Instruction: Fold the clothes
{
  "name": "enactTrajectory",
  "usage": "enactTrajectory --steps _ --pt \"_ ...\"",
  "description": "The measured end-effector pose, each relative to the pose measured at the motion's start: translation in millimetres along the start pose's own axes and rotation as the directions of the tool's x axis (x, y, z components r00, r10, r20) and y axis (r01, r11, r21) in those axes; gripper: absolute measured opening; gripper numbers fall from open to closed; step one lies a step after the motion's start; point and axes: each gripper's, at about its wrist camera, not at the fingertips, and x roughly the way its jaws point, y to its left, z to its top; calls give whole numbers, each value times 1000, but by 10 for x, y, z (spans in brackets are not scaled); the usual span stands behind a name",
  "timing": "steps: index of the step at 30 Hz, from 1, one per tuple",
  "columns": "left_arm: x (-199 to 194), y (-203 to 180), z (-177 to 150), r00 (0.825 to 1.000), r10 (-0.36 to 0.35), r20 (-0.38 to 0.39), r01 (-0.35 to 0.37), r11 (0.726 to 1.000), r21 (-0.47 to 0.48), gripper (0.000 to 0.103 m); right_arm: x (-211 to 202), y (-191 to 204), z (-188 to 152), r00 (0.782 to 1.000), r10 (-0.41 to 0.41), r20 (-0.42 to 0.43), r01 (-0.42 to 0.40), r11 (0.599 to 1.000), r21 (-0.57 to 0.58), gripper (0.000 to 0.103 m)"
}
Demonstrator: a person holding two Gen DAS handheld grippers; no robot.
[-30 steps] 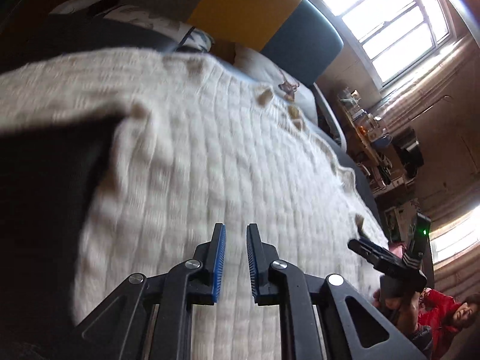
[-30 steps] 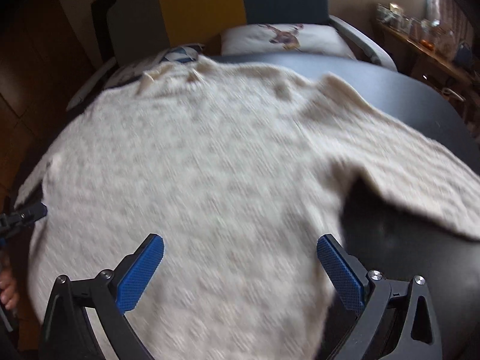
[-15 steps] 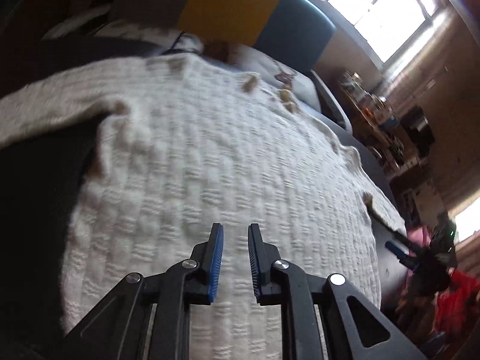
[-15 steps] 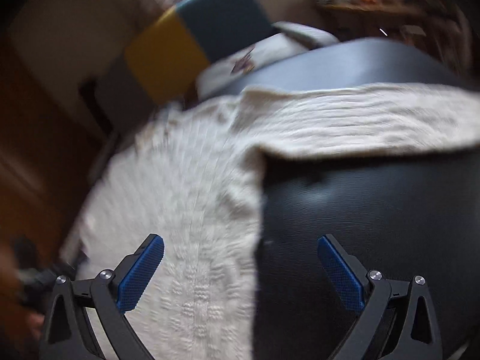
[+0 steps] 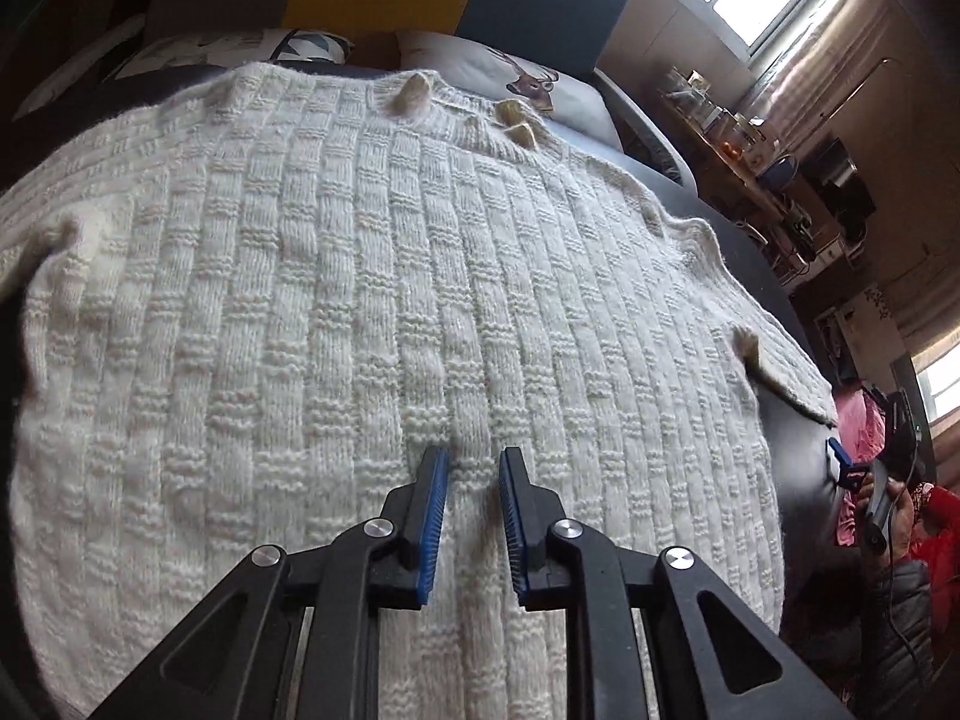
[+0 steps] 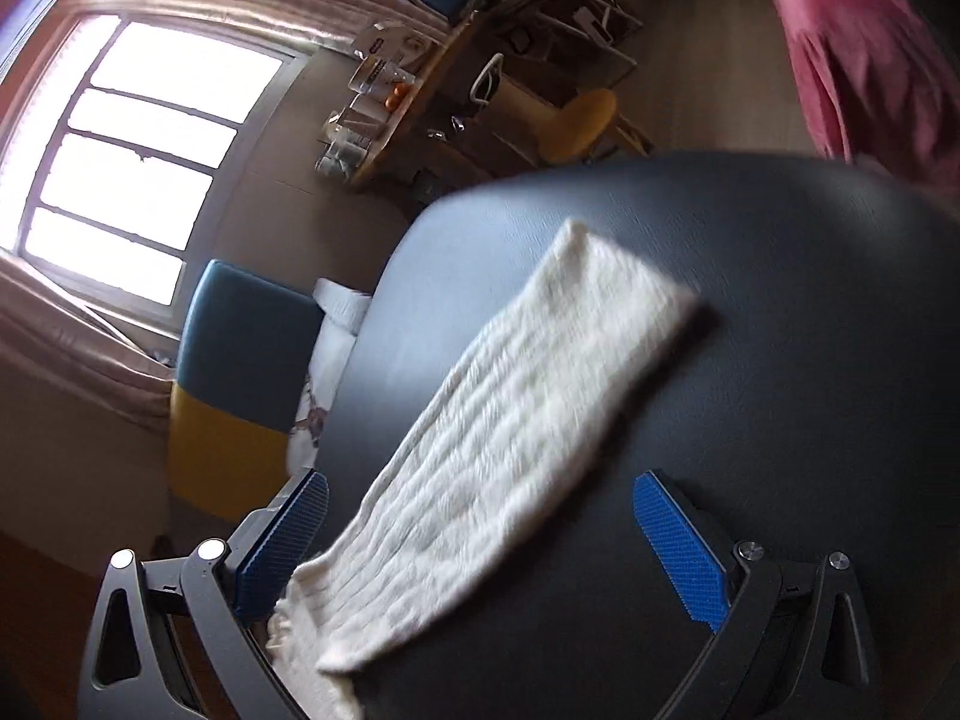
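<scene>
A cream knitted sweater (image 5: 360,270) lies spread flat on a dark round table (image 5: 792,450). My left gripper (image 5: 471,480) sits low over the middle of its body near the hem, fingers only a narrow gap apart with nothing between them. In the right wrist view one sleeve (image 6: 510,450) stretches out across the table (image 6: 780,330). My right gripper (image 6: 480,534) is wide open above that sleeve's near part, one finger on each side. The left wrist view shows the right gripper (image 5: 864,444) held in a hand at the table's right edge.
A sofa with blue and yellow back panels (image 6: 240,330) and a deer-print cushion (image 5: 528,81) stands beyond the table. A cluttered desk (image 6: 384,102) and a yellow stool (image 6: 576,120) are by the window. Pink cloth (image 6: 870,60) hangs at the right.
My right gripper has swung away from the sweater's body to over the outstretched sleeve, still wide open. My left gripper has shifted over the body with its narrow gap unchanged.
</scene>
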Motion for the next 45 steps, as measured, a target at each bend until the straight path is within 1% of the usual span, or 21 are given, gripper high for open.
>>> enactTrajectory --steps 6,7,8,9,10,13,17,18,21,24,25,28,31,33,34,36,38,40,41,42,45 --pt "15 89 23 999 -47 -12 46 997 -55 17 87 119 1 992 -84 99 88 995 -39 103" --pt "19 112 23 998 -60 -13 59 996 -67 17 76 124 -12 989 -95 113 101 994 -45 102" --pt "22 135 23 997 -72 -13 71 994 -80 17 65 108 -24 985 -113 127 119 992 -41 98" --pt "24 151 26 997 -81 -14 80 993 -88 17 53 84 -37 981 -134 140 140 990 -33 68" --pt "26 162 29 996 -88 -16 86 992 -92 17 75 30 -41 982 -131 135 133 991 -9 9" --pt "31 180 34 995 -101 -20 99 991 -94 17 148 -133 -35 989 -96 109 89 994 66 9" --pt "36 191 40 993 -112 -24 109 990 -93 17 122 -195 23 994 -55 93 45 993 108 9" --pt "38 195 42 993 -115 -25 112 989 -94 17 120 -173 37 994 -62 87 54 994 95 9" --pt "37 203 57 993 -115 -33 112 989 -101 17 124 -43 75 992 -107 70 107 994 16 10" --pt "34 140 101 995 -85 -59 79 992 -97 17 156 260 35 995 -85 53 92 987 -131 10" --pt "46 75 142 993 -95 -70 89 992 -94 17 160 419 -16 997 -71 44 78 977 -201 10" --pt "115 -231 336 976 -193 -104 184 979 -90 18 218 823 -255 998 -55 -5 48 921 -386 10" --pt "185 -536 531 947 -289 -139 278 956 -90 18 325 1071 -540 995 -80 -58 39 856 -516 10" --pt "247 -783 664 920 -356 -166 346 934 -85 19 375 1111 -705 992 -106 -74 45 821 -570 10" --pt "325 -987 738 895 -401 -195 392 916 -85 20 404 1111 -759 990 -121 -80 51 809 -586 10" --pt "517 -1396 862 835 -486 -259 475 873 -106 21 463 1099 -846 985 -149 -88 65 790 -609 10" --pt "765 -1774 931 781 -539 -316 522 841 -145 22 466 1066 -911 983 -156 -94 64 779 -623 10" --pt "1031 -2079 1031 728 -589 -351 554 807 -207 22 456 1070 -970 982 -170 -88 70 749 -659 10" --pt "1148 -2214 1078 708 -609 -359 562 793 -236 22 453 1076 -999 980 -178 -84 74 731 -678 10" --pt "1249 -2332 1124 694 -623 -360 567 782 -259 23 453 1103 -1050 979 -191 -73 83 699 -710 10" --pt "1583 -2657 1292 640 -665 -385 581 747 -324 26 452 1197 -1233 972 -233 -31 113 577 -809 11"
